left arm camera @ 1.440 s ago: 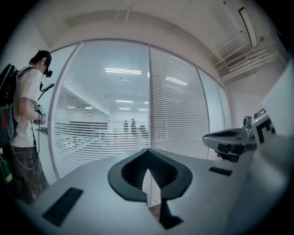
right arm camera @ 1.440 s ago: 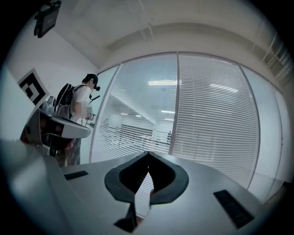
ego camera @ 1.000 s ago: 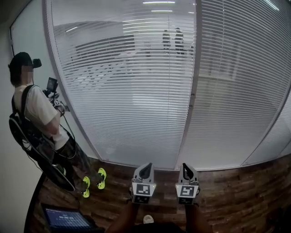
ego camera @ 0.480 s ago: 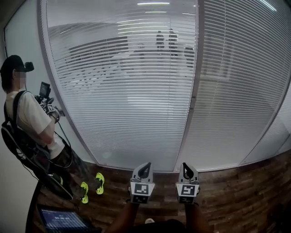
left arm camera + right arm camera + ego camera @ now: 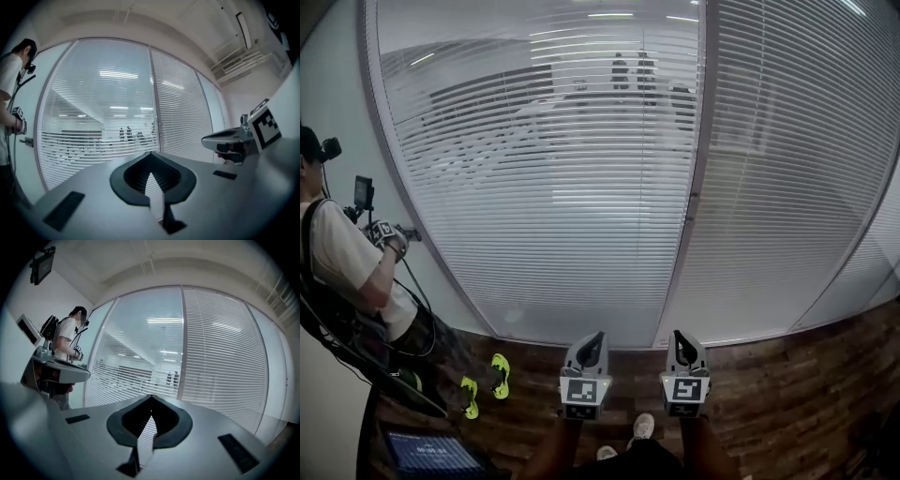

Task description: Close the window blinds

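Blinds, white horizontal-slat, window-mounted point(image 5: 553, 187): hung across the glass wall ahead, well apart from both tools. The left panel's slats are tilted open, so the room beyond shows through, while the right panel point(image 5: 787, 169) reads opaque. Left gripper point(image 5: 592, 342), grey two-jaw: jaws together, nothing between them. Right gripper point(image 5: 680, 339): likewise pinched closed and empty. Both are held low, side by side over the brown wood-plank floor point(image 5: 787, 394), probably a neutral carry ahead of any reach. No wand or cord discernible. Bystander with camera rig point(image 5: 356, 272) stands at left.
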